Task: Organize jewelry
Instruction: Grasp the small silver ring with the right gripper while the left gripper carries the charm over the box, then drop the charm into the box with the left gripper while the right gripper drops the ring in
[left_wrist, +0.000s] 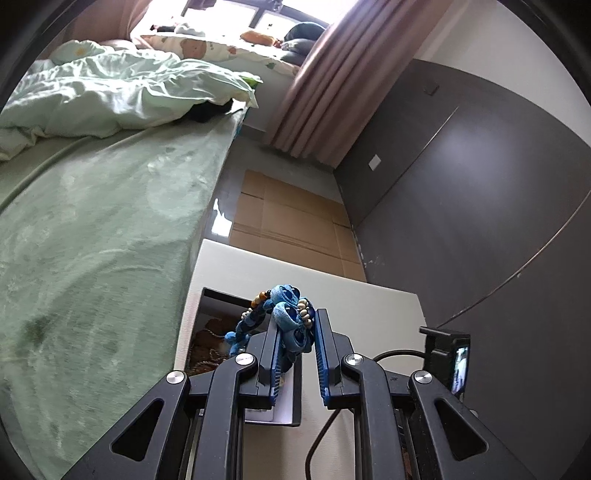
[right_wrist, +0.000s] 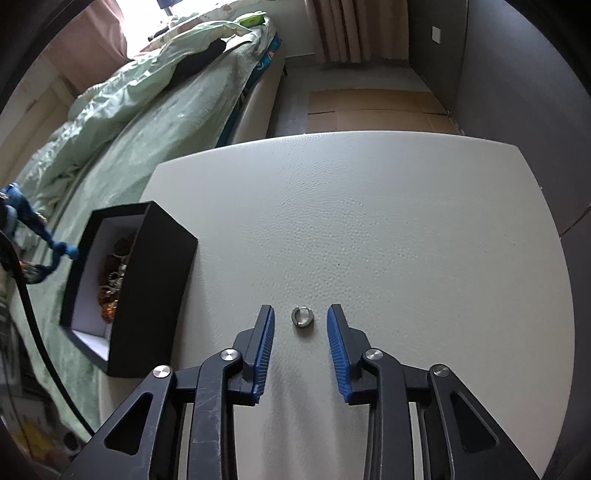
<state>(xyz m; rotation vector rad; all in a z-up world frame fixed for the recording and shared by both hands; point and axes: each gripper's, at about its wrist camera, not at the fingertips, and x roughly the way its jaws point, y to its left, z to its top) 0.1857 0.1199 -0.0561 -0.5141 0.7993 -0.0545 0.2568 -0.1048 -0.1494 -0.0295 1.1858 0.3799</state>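
My left gripper (left_wrist: 297, 316) is shut on a blue fabric-and-bead bracelet (left_wrist: 286, 297), held above the open black jewelry box (left_wrist: 221, 294). The bracelet's dangling blue end (right_wrist: 61, 253) also shows at the left edge of the right wrist view, beside the box (right_wrist: 155, 288). Inside the box lie several amber and metal pieces (right_wrist: 110, 288). A small silver ring (right_wrist: 302, 317) lies flat on the white table (right_wrist: 369, 221). My right gripper (right_wrist: 300, 310) points down over the ring, with a blue pad on either side of it. The pads do not touch the ring.
A bed with a green sheet (right_wrist: 159, 122) and a rumpled duvet runs along the table's left side. Flattened cardboard (left_wrist: 291, 221) lies on the floor beyond the table. A dark wall panel (left_wrist: 461, 184) stands to the right. A black cable (right_wrist: 33, 321) hangs at the left.
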